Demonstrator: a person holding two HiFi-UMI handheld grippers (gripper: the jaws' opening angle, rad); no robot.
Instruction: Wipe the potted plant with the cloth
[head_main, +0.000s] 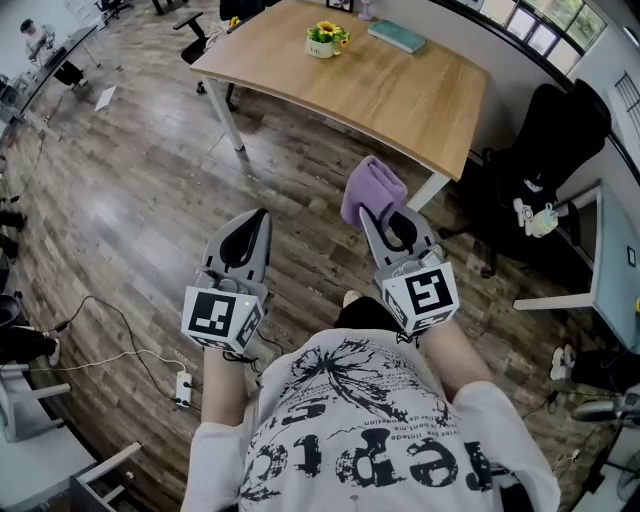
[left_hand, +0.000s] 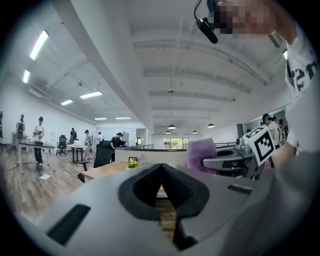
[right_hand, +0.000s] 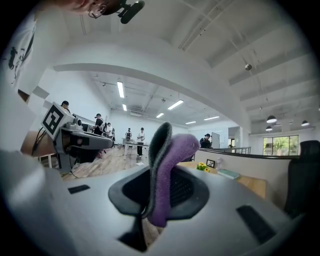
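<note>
None of the wiping is happening yet, I think. The table (head_main: 400, 90) is standing well ahead of the person, and both grippers are hanging over the floor, short of its near edge. The left gripper (head_main: 261, 215) is pointing level, with its jaws pressed together on nothing. The right gripper (head_main: 378, 214) is pointing almost level and is pinching the purple cloth (head_main: 372, 188), which is sticking up out of its jaws. The plant (head_main: 326, 38) is sitting near the table's far edge, well apart from the cloth. Getting to the table and wiping the plant are both waiting to be done.
</note>
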